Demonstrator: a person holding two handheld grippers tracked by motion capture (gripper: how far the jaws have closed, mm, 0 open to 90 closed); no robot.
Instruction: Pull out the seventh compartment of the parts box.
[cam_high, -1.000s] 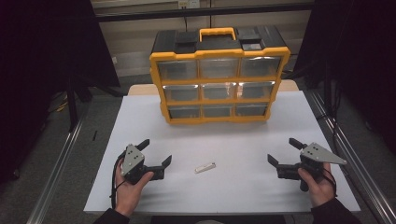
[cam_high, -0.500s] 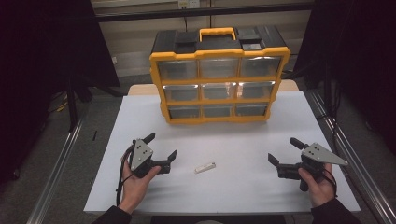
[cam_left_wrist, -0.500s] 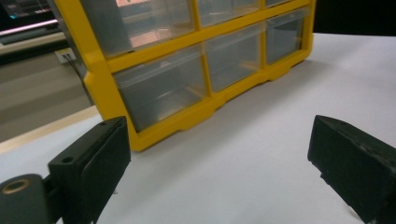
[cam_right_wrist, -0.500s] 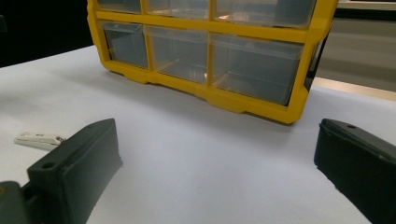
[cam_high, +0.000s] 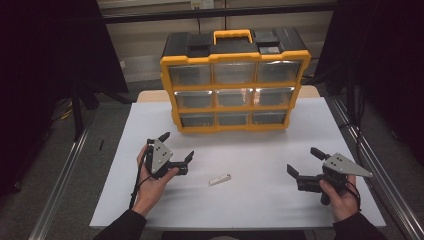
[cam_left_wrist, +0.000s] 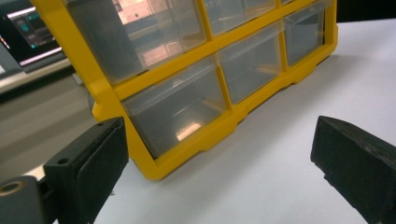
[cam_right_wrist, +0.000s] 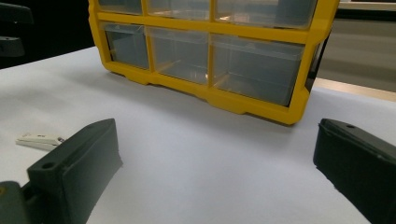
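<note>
left gripper (cam_high: 176, 148): jaws wide, empty, just left of the clip, angled toward the cabinet
right gripper (cam_high: 304, 162): jaws wide, empty, well off to the right
white clip (cam_high: 220, 179): flat on the table (cam_high: 260, 207), between the grippers, untouched
drawer cabinet (cam_high: 234, 86): upright at the back, all drawers shut
progress: nothing picked up; grasp and stowing both left, by my read

High view: fixed overhead, person's side, facing forward and down; whole table (cam_high: 250, 150) and organizer (cam_high: 234, 82) at middle distance.
Left gripper view: low over the table, close, tilted, facing the organizer's (cam_left_wrist: 187, 88) lower left corner.
Right gripper view: low, close, facing its (cam_right_wrist: 210, 51) lower right corner.
Shared: organizer front, white tabletop.
</note>
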